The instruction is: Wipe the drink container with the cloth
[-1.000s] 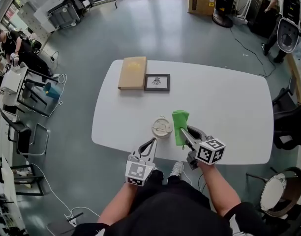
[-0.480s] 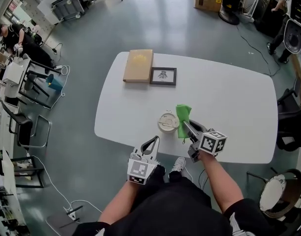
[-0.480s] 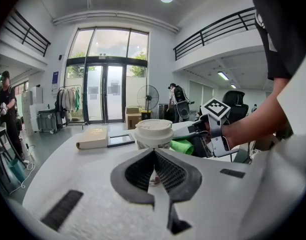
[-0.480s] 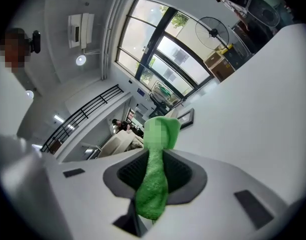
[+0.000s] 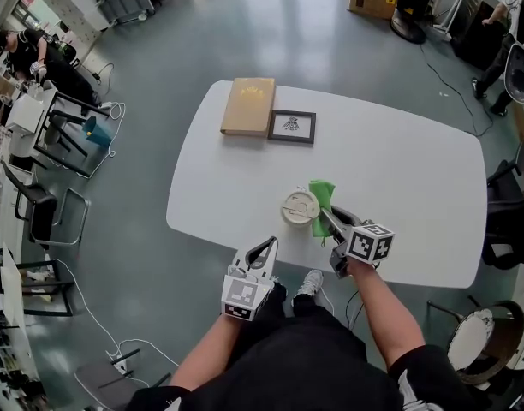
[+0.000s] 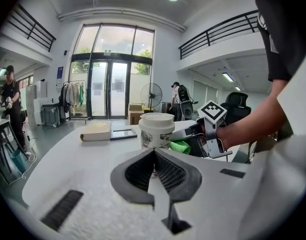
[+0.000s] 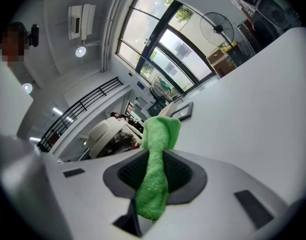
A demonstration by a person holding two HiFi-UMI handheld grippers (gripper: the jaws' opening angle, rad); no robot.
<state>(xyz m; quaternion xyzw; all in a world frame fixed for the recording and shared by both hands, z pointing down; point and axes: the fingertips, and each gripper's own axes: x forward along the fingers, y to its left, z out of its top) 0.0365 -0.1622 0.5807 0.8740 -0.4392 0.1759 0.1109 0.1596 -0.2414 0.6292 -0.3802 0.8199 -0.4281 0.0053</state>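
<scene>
A white paper cup with a lid (image 5: 300, 205) stands near the table's front edge; it also shows in the left gripper view (image 6: 157, 130) and the right gripper view (image 7: 110, 136). My right gripper (image 5: 329, 221) is shut on a green cloth (image 5: 322, 202), which hangs right beside the cup's right side. The cloth (image 7: 155, 169) runs up between the jaws of that gripper (image 7: 155, 159) and past them. My left gripper (image 5: 267, 248) hovers shut and holding nothing, just off the table's front edge, short of the cup. From the left gripper (image 6: 154, 152), the cloth (image 6: 180, 146) lies right of the cup.
A tan book (image 5: 248, 105) and a small framed picture (image 5: 292, 126) lie at the far side of the white table (image 5: 399, 169). Chairs and desks stand on the floor to the left (image 5: 48, 221). People are at the room's edges.
My right gripper has carried the green cloth closer to the cup, until it sits right beside it. The left gripper has stayed shut at the front edge.
</scene>
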